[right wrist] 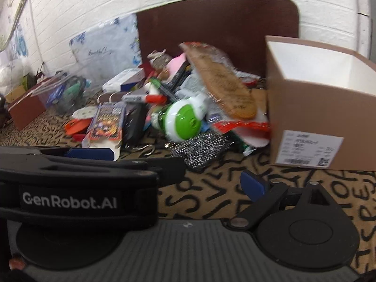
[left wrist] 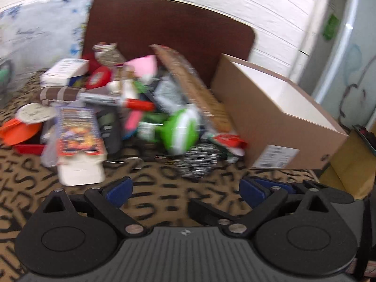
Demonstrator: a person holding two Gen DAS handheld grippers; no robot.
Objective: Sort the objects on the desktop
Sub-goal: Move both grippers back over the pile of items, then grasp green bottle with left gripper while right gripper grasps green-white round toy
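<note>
Both wrist views, blurred. The left gripper (left wrist: 185,188) hangs with its jaws spread and empty at the bottom of the frame. The right gripper (right wrist: 178,176) also appears spread, though the left unit hides one finger. The heap of objects (left wrist: 131,108) fills the frame centre; the cardboard box (left wrist: 277,117) stands open at right. Likely hazard: pulling one item could topple its leaning neighbours.
</note>
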